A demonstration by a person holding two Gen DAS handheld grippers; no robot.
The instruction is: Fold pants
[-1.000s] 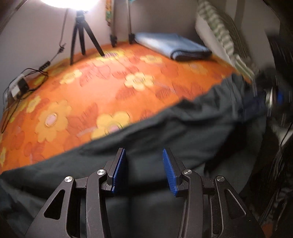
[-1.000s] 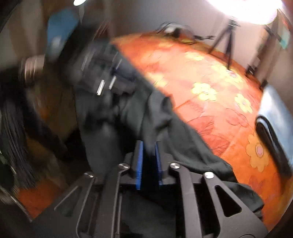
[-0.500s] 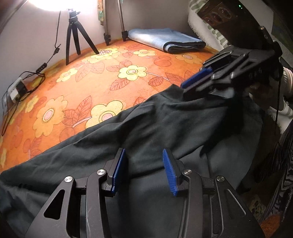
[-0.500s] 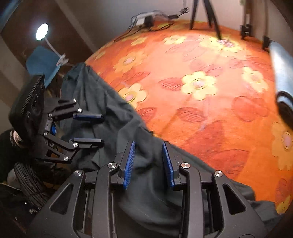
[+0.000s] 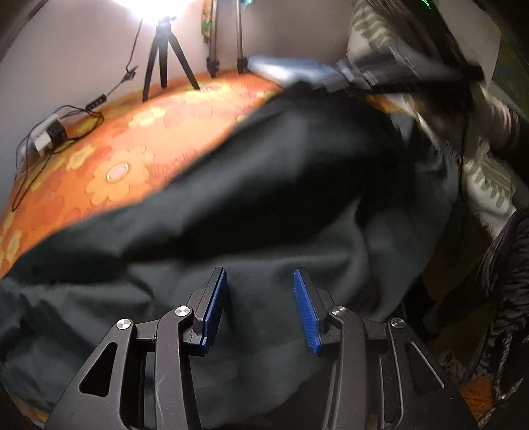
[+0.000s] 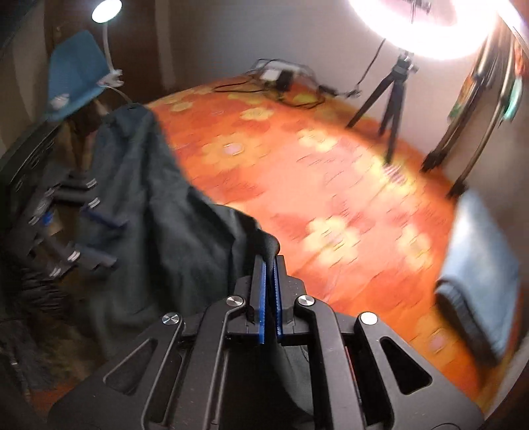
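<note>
Now the dark pants [image 5: 264, 185] lie spread across the near side of a bed covered with an orange flowered bedspread [image 5: 125, 155], and one part of the fabric hangs over the bed's edge. In the right wrist view the right claw [image 6: 270, 264] is clenched on a fold of the pants [image 6: 185, 231]; the two blue pads [image 6: 262, 291] stand almost together, and a small bunch of dark cloth comes out between them at the tips. The fabric rises from the bed to this pinched point.

The left claw [image 5: 260, 281] is released. Its blue pads [image 5: 216, 304] stand apart above the pants, with only flat cloth seen in the gap between them, and they do not press on it. In the right wrist view the same left claw [image 6: 99, 238] appears blurred at the left, over the part of the pants that hangs down. In the left wrist view the right claw [image 5: 340, 79] appears at the top right, also blurred, at the far raised edge of the pants.

Behind the pants, a folded blue cloth [image 6: 479, 264] rests on the bedspread near the far right corner. A small black tripod [image 5: 165, 63] stands at the back of the bed under a bright ring light [image 6: 429, 29], and a charger with tangled cables [image 5: 49, 132] lies at the back left. Both views are blurred.
</note>
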